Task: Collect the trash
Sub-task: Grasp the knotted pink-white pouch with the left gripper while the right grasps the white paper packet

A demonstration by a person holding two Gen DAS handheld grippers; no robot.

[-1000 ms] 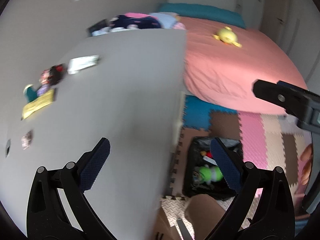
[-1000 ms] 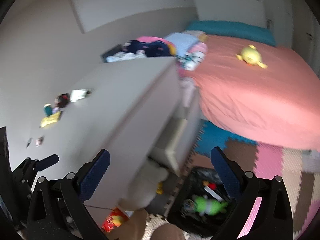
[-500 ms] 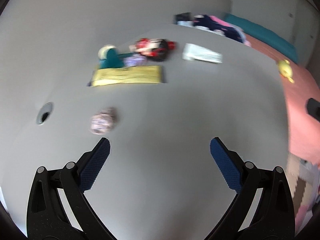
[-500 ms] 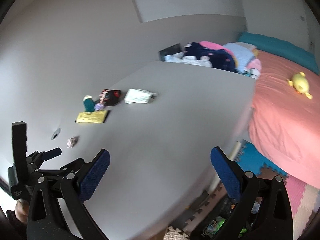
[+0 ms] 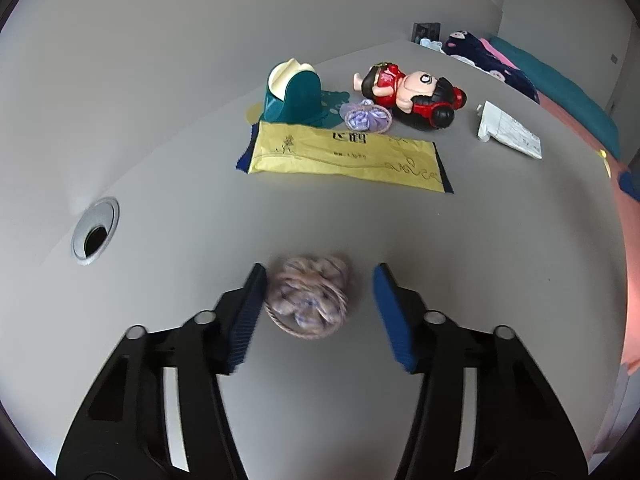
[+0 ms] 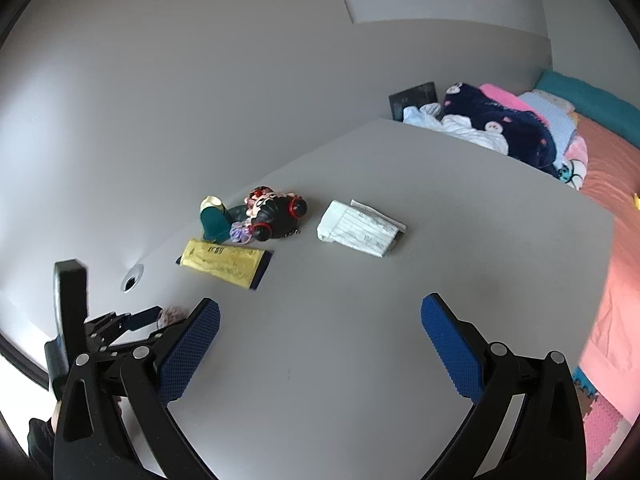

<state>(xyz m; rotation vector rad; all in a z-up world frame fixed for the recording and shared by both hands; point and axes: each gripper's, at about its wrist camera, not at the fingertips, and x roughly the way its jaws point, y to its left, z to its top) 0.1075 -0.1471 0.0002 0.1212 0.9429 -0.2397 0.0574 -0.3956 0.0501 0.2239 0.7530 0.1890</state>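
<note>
The left gripper (image 5: 318, 312) is held low over the grey desk (image 5: 400, 248), and its fingers (image 5: 244, 320) are closing around a crumpled ball (image 5: 308, 296) of pale purple and beige wrapping. The ball lies on the desk between the two blue pads; one pad is seen just at its side, perhaps touching it, while a clear gap is left on the other side, so it is not yet pinched.

Places are given from this ball. Beyond it, a flat yellow packet (image 5: 344, 152) is lying. Behind the packet a teal holder (image 5: 294, 96), a small purple bundle (image 5: 366, 116) and a doll (image 5: 412, 94) in red and black are grouped close together. A white folded paper pack (image 5: 508, 130) is found further away, to the doll's side. A round cable hole (image 5: 94, 230) is set in the desk on the ball's opposite side.

The right gripper (image 6: 320, 350) is kept above bare desk, well apart from the ball, with its fingers spread wide and nothing between them. A bed (image 6: 612, 168) is seen past the desk edge.
</note>
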